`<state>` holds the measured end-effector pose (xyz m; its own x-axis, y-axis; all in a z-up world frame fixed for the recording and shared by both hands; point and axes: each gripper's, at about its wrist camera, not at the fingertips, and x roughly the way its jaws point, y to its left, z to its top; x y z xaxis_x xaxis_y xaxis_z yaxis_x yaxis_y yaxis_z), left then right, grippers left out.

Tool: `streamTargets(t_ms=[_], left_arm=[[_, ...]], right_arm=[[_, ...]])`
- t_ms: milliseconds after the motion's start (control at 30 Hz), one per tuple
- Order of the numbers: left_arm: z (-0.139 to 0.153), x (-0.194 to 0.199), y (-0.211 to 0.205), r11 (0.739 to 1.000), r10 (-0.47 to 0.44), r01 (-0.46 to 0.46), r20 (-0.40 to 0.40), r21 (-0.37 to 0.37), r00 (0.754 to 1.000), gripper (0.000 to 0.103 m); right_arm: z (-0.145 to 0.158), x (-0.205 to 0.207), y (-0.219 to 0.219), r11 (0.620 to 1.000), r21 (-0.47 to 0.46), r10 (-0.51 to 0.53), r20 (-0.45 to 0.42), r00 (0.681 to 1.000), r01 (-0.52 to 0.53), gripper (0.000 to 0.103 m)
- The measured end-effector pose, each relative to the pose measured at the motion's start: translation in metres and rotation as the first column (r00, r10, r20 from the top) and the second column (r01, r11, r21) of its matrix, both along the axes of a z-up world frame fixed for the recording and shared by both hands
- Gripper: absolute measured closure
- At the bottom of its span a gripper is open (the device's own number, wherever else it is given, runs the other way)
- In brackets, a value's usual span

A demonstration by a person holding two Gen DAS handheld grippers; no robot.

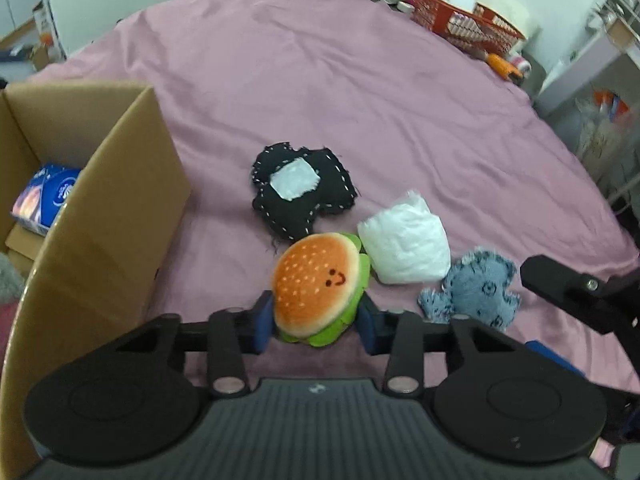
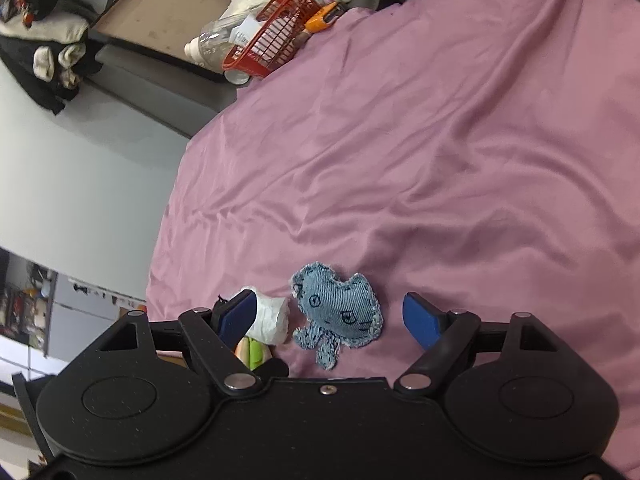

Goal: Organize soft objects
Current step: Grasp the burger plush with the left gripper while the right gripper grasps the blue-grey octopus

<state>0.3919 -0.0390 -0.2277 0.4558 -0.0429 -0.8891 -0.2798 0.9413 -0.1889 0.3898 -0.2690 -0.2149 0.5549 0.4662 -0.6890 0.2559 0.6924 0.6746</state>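
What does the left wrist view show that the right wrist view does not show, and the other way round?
Only the left wrist view shows the cardboard box, the black stitched cushion and the left gripper, its jaws pressing the burger plush. Only the right wrist view shows the right gripper with open jaws around the denim toy, and a clear bottle. Both show the denim toy, the white bundle, the red basket and the pink sheet.

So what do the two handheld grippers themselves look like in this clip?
Both match: the left gripper and right gripper are matte black, with two round housings, silver pivot bolts on angular linkages, and blue pads on the fingers. The left's body is ribbed. No hands, sleeves or cables show.
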Motion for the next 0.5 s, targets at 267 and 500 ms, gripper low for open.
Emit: streamTargets(t_ms=[267,500], left_arm=[[0.009,0.000,0.004,0.998,-0.016,0.017,0.015,-0.060,1.000,0.070],[0.016,-0.001,0.011,0.997,-0.015,0.016,0.012,-0.081,1.000,0.070]], right_arm=[[-0.015,0.006,0.010,0.998,0.056,-0.005,-0.042,0.999,0.007,0.037],[-0.017,0.010,0.025,1.000,-0.016,0.023,-0.045,0.999,-0.024,0.044]])
